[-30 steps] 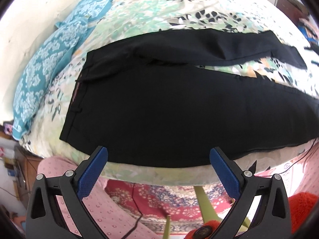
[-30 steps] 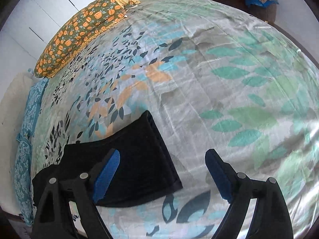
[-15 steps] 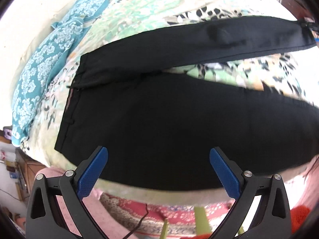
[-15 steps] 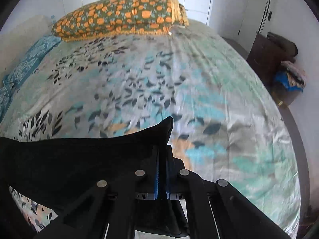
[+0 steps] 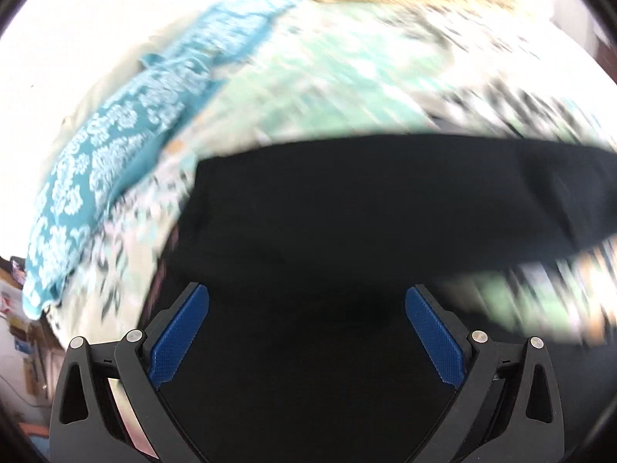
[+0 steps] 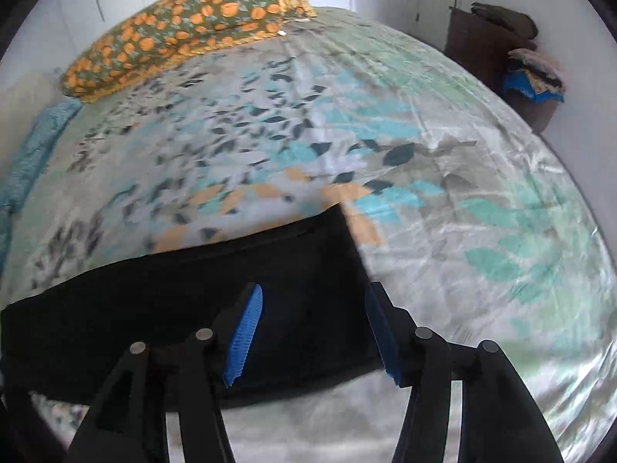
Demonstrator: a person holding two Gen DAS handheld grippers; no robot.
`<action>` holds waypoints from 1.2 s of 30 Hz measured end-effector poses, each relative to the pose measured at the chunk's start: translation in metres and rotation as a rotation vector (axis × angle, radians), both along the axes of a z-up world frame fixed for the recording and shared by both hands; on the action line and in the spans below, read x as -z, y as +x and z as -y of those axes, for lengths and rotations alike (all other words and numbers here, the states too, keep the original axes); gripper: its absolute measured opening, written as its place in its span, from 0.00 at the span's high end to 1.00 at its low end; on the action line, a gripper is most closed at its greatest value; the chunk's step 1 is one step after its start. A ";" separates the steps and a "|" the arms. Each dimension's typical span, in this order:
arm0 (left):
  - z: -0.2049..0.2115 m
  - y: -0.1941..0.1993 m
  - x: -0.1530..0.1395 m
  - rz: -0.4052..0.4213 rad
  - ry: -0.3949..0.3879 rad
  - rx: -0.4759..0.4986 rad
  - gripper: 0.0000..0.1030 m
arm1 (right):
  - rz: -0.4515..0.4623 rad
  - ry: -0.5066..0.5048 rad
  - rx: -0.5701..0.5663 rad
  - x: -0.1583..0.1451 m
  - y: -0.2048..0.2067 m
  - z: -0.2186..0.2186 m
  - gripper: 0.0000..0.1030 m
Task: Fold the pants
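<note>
Leafy bedsheet point(image 6: 443, 208) carries black pants point(image 5: 347, 208), with a teal pillow point(image 5: 112, 177) and orange-print pillow point(image 6: 185, 34) around. Left claw point(image 5: 306, 308) gapes empty over them; right claw point(image 6: 312, 324) is opening, its pads clear of the leg end.

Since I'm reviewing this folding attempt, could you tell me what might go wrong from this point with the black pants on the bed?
1. The right gripper is opening over the leg end of the black pants; the released leg may land skewed rather than aligned with the other leg.
2. The left gripper hangs open over the dark fabric in a blurred view, so a grab now could catch several layers or miss the edge.
3. The pants lie near the edge of the bed sheet; tugging may drag them off.
</note>
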State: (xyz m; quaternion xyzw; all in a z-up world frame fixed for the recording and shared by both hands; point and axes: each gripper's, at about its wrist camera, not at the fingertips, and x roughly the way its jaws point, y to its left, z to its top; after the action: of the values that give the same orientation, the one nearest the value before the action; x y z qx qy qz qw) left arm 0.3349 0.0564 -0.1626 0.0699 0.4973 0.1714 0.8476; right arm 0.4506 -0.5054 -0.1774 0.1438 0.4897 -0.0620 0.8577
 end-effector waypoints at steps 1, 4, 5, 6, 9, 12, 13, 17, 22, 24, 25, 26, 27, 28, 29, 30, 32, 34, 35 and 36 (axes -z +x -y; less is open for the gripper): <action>-0.012 0.015 0.011 0.004 0.022 -0.033 0.01 | -0.001 0.091 -0.008 -0.005 -0.025 -0.009 0.34; -0.045 0.037 0.057 -0.084 0.087 -0.131 0.00 | -0.073 0.373 -0.004 -0.001 -0.112 -0.030 0.22; -0.054 0.036 0.066 -0.087 0.055 -0.138 0.00 | -0.128 0.428 0.010 0.008 -0.138 -0.035 0.22; -0.063 0.029 0.069 -0.044 -0.005 -0.137 0.00 | -0.214 0.458 0.033 0.023 -0.161 -0.033 0.22; -0.080 0.013 0.066 0.011 -0.096 -0.156 0.00 | -0.438 0.291 0.147 0.063 -0.211 0.004 0.25; -0.079 -0.001 0.054 0.009 -0.093 -0.144 0.00 | -0.380 0.321 0.205 0.069 -0.229 0.054 0.79; -0.077 -0.011 0.047 0.018 -0.095 -0.129 0.00 | -0.396 0.307 0.229 0.069 -0.230 0.061 0.92; -0.073 -0.043 0.030 -0.007 -0.045 -0.104 0.01 | -0.393 0.120 0.216 0.043 -0.225 0.035 0.74; -0.059 -0.102 0.034 -0.022 -0.165 -0.004 0.01 | -0.241 0.090 0.115 0.007 -0.218 -0.042 0.17; -0.055 -0.111 0.047 -0.066 -0.177 -0.007 0.01 | -0.201 0.101 0.089 0.006 -0.217 -0.081 0.17; -0.052 -0.116 0.052 -0.078 -0.213 -0.008 0.01 | -0.177 0.107 0.071 0.007 -0.217 -0.101 0.17; -0.049 -0.118 0.053 -0.081 -0.253 0.000 0.01 | -0.155 0.118 0.046 0.008 -0.216 -0.124 0.17; -0.043 -0.120 0.052 -0.079 -0.274 0.017 0.01 | -0.130 0.127 0.019 0.011 -0.216 -0.145 0.17; -0.036 -0.120 0.049 -0.074 -0.275 0.052 0.01 | -0.099 0.127 -0.002 0.013 -0.217 -0.166 0.17; -0.028 -0.120 0.047 -0.068 -0.265 0.087 0.01 | -0.067 0.114 -0.017 0.015 -0.217 -0.188 0.17; -0.019 -0.121 0.045 -0.061 -0.247 0.126 0.01 | -0.036 0.096 -0.028 0.018 -0.215 -0.207 0.16; -0.008 -0.120 0.049 -0.066 -0.227 0.172 0.01 | -0.001 0.077 -0.062 0.026 -0.208 -0.242 0.16; -0.004 -0.120 0.061 -0.091 -0.213 0.181 0.00 | -0.031 0.028 -0.120 0.036 -0.198 -0.271 0.15; -0.005 -0.121 0.063 -0.075 -0.219 0.179 0.00 | -0.035 -0.017 -0.164 0.039 -0.195 -0.284 0.14; -0.006 -0.122 0.064 -0.061 -0.228 0.175 0.00 | -0.032 -0.066 -0.208 0.042 -0.195 -0.295 0.08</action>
State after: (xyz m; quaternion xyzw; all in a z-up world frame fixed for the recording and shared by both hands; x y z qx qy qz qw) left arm 0.2126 0.0629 -0.2267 0.0214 0.5310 0.0369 0.8463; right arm 0.2560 -0.2106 -0.2189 0.0627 0.5132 0.0089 0.8559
